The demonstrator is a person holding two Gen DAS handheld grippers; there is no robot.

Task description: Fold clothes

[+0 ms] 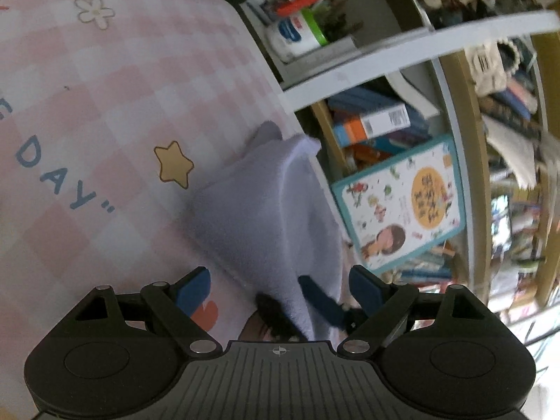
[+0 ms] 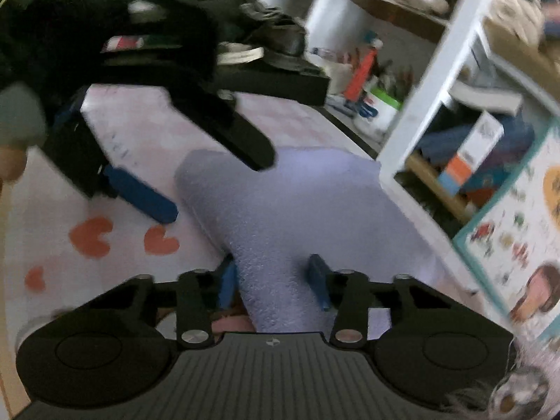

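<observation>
Soft lavender fleece garment [image 2: 290, 217]: lies bunched on a pink-and-white checked mat [image 1: 115, 98] printed with stars, hearts and blue lettering, close to the mat's edge beside a white bookshelf [image 1: 371, 70].

Right gripper [image 2: 274, 280]: blue fingers [image 2: 318, 280] spread partway, one on either side of a raised fold of the fleece (whether they press it, I cannot tell).

Left gripper [image 1: 280, 288]: fingers wide apart, gripping nothing, low over the mat at the garment's near end.

Picture book [image 1: 399, 203]: leans against the shelf's lower books.
</observation>
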